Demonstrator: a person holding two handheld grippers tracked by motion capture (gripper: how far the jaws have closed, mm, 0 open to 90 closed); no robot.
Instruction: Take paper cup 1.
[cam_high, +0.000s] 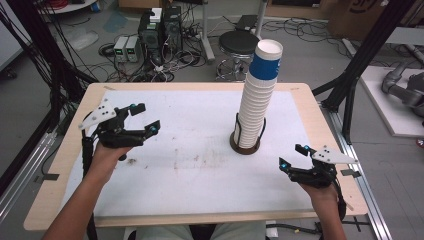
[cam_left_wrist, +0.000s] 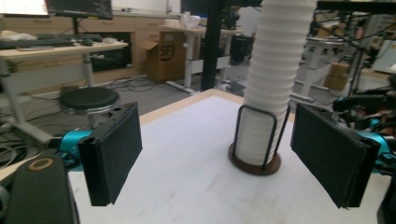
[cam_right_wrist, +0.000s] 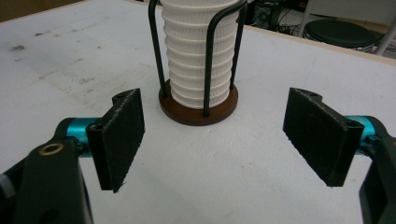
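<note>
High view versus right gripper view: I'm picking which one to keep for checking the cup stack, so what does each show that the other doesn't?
The high view alone shows the stack's top, a blue cup with a white rim, plus both hands: left gripper and right gripper, each with open jaws and nothing between them. The right gripper view alone shows close detail: the ribbed sides of the lowest cups and the dark wire uprights around them. Both share the stack of white cups standing upright in the holder on its round brown base, and the white table surface.
</note>
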